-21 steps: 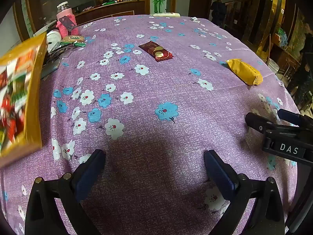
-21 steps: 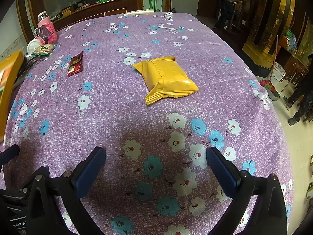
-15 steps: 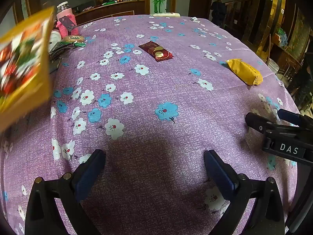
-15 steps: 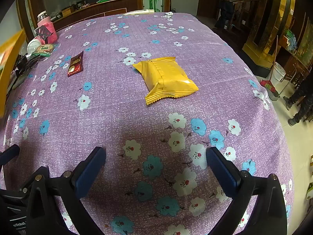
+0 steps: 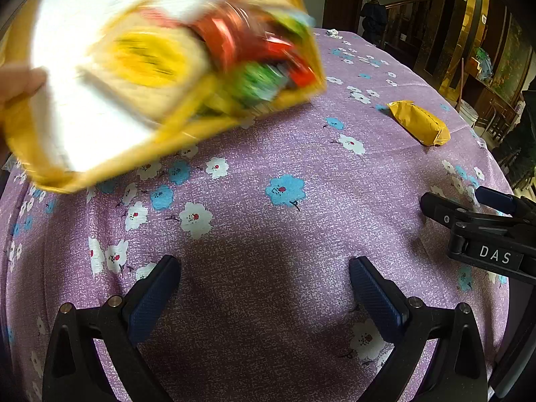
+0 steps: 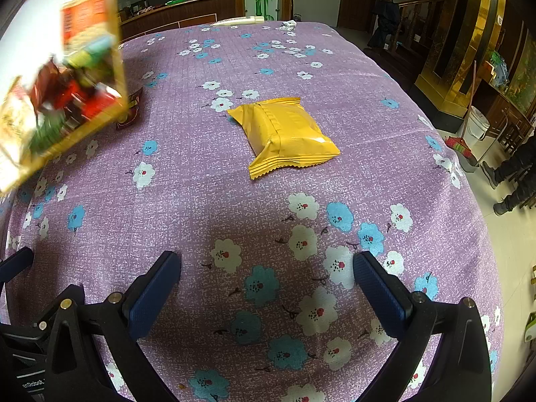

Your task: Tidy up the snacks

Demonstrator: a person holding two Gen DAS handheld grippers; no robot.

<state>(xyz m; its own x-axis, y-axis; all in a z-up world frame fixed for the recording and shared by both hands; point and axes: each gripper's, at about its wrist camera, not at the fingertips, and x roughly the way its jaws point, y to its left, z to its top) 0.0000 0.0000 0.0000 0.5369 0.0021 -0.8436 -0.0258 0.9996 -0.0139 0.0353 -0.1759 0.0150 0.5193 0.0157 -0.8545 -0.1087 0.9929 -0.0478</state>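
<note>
Someone's hand (image 5: 20,82) swung the snack box (image 5: 160,73) in from the left for filling, while both my grippers (image 5: 264,288) waited spread wide, grasping nothing.

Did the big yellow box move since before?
Yes. The yellow snack box, held by a hand, swung in from the left edge over the purple flowered tablecloth, now hiding the dark red packet.
</note>
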